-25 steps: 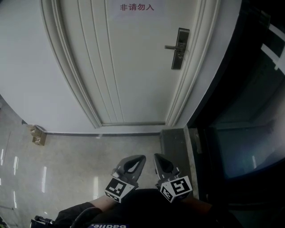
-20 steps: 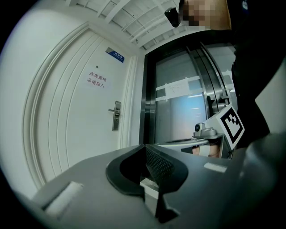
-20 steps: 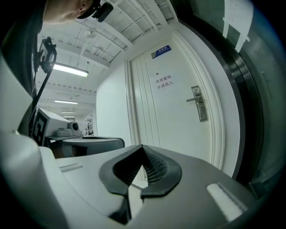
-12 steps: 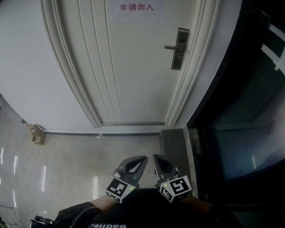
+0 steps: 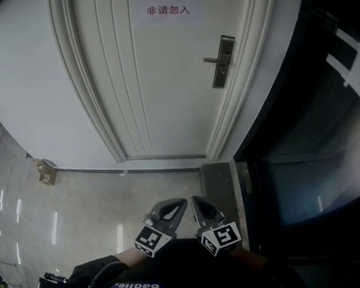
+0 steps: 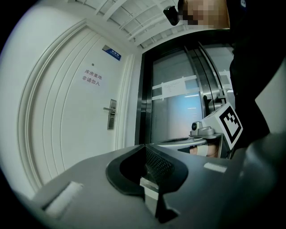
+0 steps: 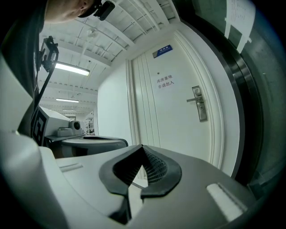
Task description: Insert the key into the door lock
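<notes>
Grey left gripper: held low and tight against the person's body. Jaws are pressed tip to tip, and I can't see anything pinched between them.
right gripper: same deal, just beside the left one. Jaws are fully together and nothing pokes out past the tips.
key: honestly can't find it anywhere. It's not in either claw, not on the floor and not in the lock. Might just be too small to show up.
floor: pale glossy tiles run from the person's feet to the door. There's a darker slab at the foot of the frame on the right. A small brownish box sits by the wall off to the left.
door: white, panelled, looks closed. A paper sign with red characters is stuck up near the top.
door lock: metal plate with a lever handle on the door's right edge, well apart from both grippers. Nothing seems to be sticking out of it. The keyhole itself is too small to pick out from here.
glass panel: dark framed glazing to the right of the door. Not part of the job.
progress: pretty much square one, imo. Nothing is at the lock and no key is on show.
what's left: basically everything. Get the key held properly if it isn't already, then bring that gripper up to the plate. After that, line the key up with the keyhole and push it in.
</notes>
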